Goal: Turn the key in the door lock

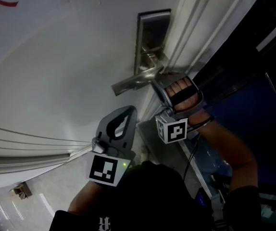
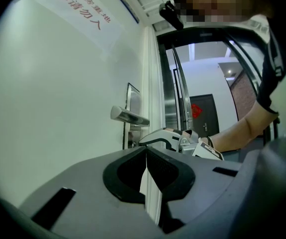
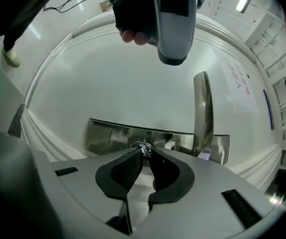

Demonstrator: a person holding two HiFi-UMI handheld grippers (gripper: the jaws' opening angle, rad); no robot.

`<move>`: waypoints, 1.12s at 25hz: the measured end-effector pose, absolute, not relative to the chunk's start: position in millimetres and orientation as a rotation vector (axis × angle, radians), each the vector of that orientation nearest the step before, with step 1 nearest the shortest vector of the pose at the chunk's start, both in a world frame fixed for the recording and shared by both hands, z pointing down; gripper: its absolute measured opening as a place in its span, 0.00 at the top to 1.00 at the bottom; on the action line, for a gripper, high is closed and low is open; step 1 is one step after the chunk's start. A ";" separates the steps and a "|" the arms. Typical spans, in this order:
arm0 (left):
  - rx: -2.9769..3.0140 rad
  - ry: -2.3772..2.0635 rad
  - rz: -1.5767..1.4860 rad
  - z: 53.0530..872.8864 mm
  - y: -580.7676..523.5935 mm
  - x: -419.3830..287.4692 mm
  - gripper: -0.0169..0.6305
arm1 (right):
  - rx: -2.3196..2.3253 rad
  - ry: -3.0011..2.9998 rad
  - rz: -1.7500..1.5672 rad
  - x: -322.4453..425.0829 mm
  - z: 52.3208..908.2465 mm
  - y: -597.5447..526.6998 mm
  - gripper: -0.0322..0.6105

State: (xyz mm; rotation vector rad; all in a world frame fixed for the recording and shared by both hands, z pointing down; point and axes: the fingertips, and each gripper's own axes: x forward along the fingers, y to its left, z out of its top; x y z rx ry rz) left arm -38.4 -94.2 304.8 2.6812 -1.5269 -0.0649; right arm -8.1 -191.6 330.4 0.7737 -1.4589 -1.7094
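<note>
We saw only a sliver of the metal key (image 3: 144, 149), pinched by the right tool (image 3: 145, 154) at the brushed-steel lock plate (image 3: 110, 137). Left tool (image 2: 146, 152) was pressed together, empty, beside the door (image 2: 58, 108).

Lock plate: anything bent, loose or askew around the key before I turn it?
Nothing stands out. The lock plate sits flat on the door, the door handle looks intact, and the right gripper has its jaws closed on the key. The left gripper is shut, empty, off the door.
</note>
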 end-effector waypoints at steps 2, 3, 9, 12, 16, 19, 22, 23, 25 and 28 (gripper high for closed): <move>2.683 -1.526 -0.067 304.6 -94.4 -38.2 0.96 | 0.795 -1.513 -1.664 -8.1 329.3 -191.3 0.86; 2.685 -1.525 -0.066 304.6 -94.5 -38.1 0.96 | 0.813 -1.549 -1.632 -7.8 328.7 -191.2 0.86; 2.683 -1.520 -0.065 305.1 -96.3 -38.6 0.96 | 0.919 -1.684 -1.503 -6.6 326.0 -191.8 0.86; 2.686 -1.513 -0.068 305.4 -97.0 -37.9 0.96 | 0.966 -1.721 -1.461 -6.5 324.7 -192.2 0.86; 2.690 -1.505 -0.065 305.6 -97.4 -36.7 0.96 | 1.029 -1.774 -1.404 -6.1 322.7 -192.6 0.87; 2.692 -1.503 -0.061 306.3 -97.6 -36.0 0.96 | 1.070 -1.830 -1.343 -5.9 323.1 -193.3 0.89; 2.688 -1.507 -0.055 307.3 -98.0 -37.0 0.96 | 1.127 -1.989 -1.174 -5.3 323.3 -194.3 0.92; 2.688 -1.509 -0.053 307.5 -98.0 -37.6 0.96 | 1.153 -2.055 -1.099 -4.7 323.0 -194.6 0.92; 2.686 -1.513 -0.051 307.6 -97.9 -38.8 0.96 | 1.209 -2.197 -0.923 -3.2 322.0 -195.4 0.92; 2.683 -1.523 -0.049 307.6 -97.3 -40.7 0.96 | 1.274 -2.383 -0.667 -0.6 320.9 -196.5 0.92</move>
